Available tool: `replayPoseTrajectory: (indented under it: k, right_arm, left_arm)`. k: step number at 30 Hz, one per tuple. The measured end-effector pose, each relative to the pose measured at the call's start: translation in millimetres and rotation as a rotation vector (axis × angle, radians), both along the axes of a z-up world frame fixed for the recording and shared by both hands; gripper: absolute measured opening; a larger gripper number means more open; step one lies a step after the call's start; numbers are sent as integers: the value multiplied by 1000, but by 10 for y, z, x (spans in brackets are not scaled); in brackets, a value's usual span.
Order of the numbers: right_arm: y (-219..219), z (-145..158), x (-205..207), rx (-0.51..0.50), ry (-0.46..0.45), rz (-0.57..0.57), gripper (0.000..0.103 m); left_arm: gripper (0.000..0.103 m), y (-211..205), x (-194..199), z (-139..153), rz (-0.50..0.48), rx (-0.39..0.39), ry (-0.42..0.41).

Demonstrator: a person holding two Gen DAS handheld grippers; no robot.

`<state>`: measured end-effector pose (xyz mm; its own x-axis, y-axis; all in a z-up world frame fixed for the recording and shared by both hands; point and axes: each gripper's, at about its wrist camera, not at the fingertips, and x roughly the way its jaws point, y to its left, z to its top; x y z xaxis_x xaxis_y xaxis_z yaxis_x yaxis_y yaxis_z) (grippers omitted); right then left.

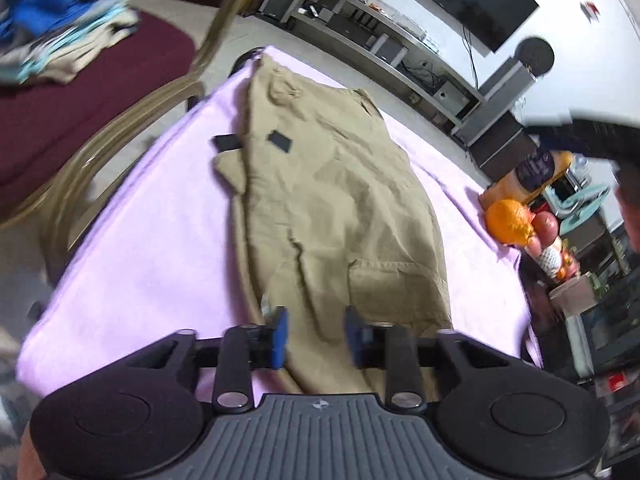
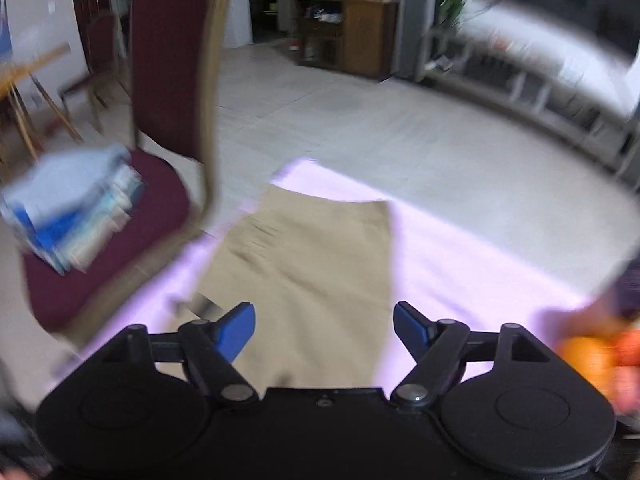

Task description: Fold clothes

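Khaki trousers [image 1: 332,200] lie folded lengthwise on a lilac cloth [image 1: 152,248] that covers the table. In the left wrist view my left gripper [image 1: 316,336] hovers open over the near end of the trousers, blue pads apart with fabric below them, nothing gripped. From the right wrist camera the same khaki trousers [image 2: 312,272] stretch away across the lilac cloth [image 2: 460,256]. My right gripper [image 2: 324,328] is wide open above their near end and holds nothing. That view is motion-blurred.
A maroon chair [image 1: 100,96] with a gold frame stands left of the table, with a stack of folded clothes [image 1: 60,20] on its seat. Oranges and other fruit [image 1: 516,220] sit at the table's right edge. A TV shelf [image 1: 380,48] stands beyond.
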<state>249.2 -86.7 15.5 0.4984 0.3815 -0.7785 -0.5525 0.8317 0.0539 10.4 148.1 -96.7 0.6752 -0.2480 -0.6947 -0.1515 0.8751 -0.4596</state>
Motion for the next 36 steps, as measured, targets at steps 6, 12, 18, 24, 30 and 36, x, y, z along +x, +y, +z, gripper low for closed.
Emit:
replayPoseTrajectory:
  k: [6, 12, 18, 24, 30, 36]
  right_arm:
    - [-611, -581, -411, 11, 3, -54, 34]
    - [-850, -1423, -794, 331, 197, -147, 24]
    - [-817, -1570, -958, 385, 254, -154, 30]
    - [-827, -1529, -1021, 414, 257, -169, 37]
    - [-806, -1487, -1110, 385, 247, -171, 40]
    - [-794, -1410, -1155, 367, 230, -175, 42]
  left_arm:
    - [26, -23, 268, -110, 85, 64, -27]
    - [29, -1, 426, -247, 101, 138, 65]
    - [29, -37, 467, -249, 88, 156, 69]
    - [21, -96, 509, -234, 64, 184, 62]
    - [0, -186, 360, -5, 79, 226, -18]
    - [8, -37, 407, -331, 133, 242, 106]
